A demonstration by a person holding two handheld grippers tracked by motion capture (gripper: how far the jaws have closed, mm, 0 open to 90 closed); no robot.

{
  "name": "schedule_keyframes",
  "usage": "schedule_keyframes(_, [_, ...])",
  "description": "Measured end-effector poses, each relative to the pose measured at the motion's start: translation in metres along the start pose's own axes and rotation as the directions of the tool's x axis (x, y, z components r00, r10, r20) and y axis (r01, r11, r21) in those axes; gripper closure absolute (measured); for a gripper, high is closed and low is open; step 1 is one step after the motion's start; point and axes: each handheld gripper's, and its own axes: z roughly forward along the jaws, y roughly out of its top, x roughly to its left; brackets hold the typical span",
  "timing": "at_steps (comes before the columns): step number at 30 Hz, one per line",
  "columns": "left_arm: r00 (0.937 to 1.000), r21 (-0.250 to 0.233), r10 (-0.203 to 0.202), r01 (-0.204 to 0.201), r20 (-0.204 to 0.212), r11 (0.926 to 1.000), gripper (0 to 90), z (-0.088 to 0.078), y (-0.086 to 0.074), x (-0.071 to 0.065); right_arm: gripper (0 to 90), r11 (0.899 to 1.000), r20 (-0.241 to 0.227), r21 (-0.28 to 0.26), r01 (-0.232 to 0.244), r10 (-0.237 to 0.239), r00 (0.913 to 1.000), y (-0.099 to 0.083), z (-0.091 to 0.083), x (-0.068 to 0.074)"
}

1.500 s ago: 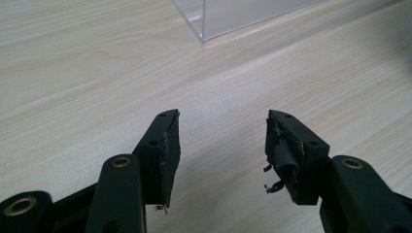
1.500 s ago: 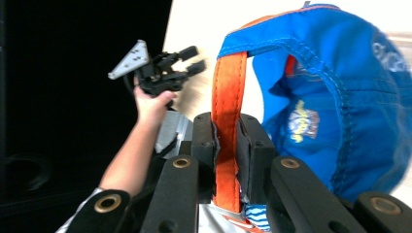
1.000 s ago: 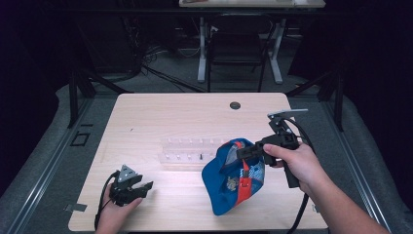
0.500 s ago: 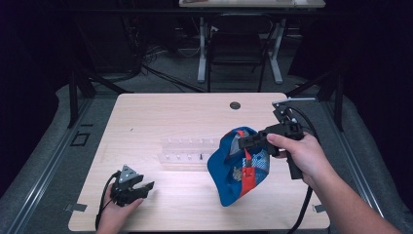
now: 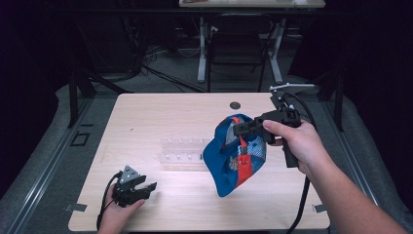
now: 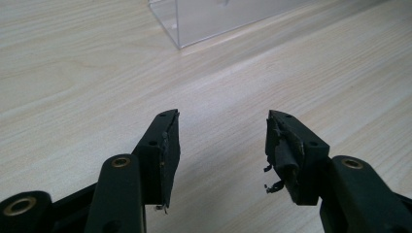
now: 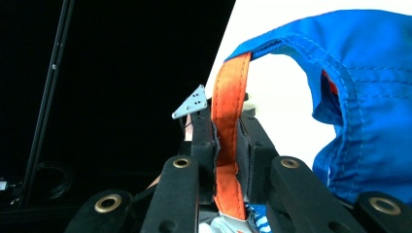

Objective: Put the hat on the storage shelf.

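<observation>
1. Right gripper view: the right gripper (image 7: 226,145) pinches the orange strap (image 7: 228,131) of the blue cap (image 5: 236,153), hanging above the table's right half.
2. The left gripper (image 5: 141,187), jaws spread, rests at the near left.
3. The pale wooden table (image 5: 160,117) bears a clear plastic box (image 5: 182,151); beyond, a dark room with a chair (image 5: 238,44).

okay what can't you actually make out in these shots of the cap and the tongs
- Blue cap, high view: the emblem on its panel is too small to read.
- Orange strap, right gripper view: its lower end runs behind the right tongs.
- Clear plastic rack, high view: the cap covers its right end.
</observation>
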Motion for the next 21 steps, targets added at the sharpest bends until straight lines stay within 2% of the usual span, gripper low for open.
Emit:
schedule_keyframes(14, [0.9998,-0.010,0.006,-0.006,0.018,0.9999,46.6,-0.003,0.003,-0.006,79.2,0.999,-0.030,-0.043,0.005,-0.006,0.9995,0.018,0.002,0.011])
schedule_keyframes(17, [0.9994,-0.027,0.013,-0.012,0.032,0.9996,46.8,-0.004,0.006,-0.009,79.2,0.999,-0.030,-0.048,0.003,-0.004,0.9995,0.021,0.003,0.011])
schedule_keyframes(21, [0.9987,-0.087,0.029,-0.025,0.043,0.9959,47.0,-0.008,0.013,-0.019,79.2,0.998,-0.028,-0.058,-0.004,0.003,0.9996,0.025,0.007,0.011])
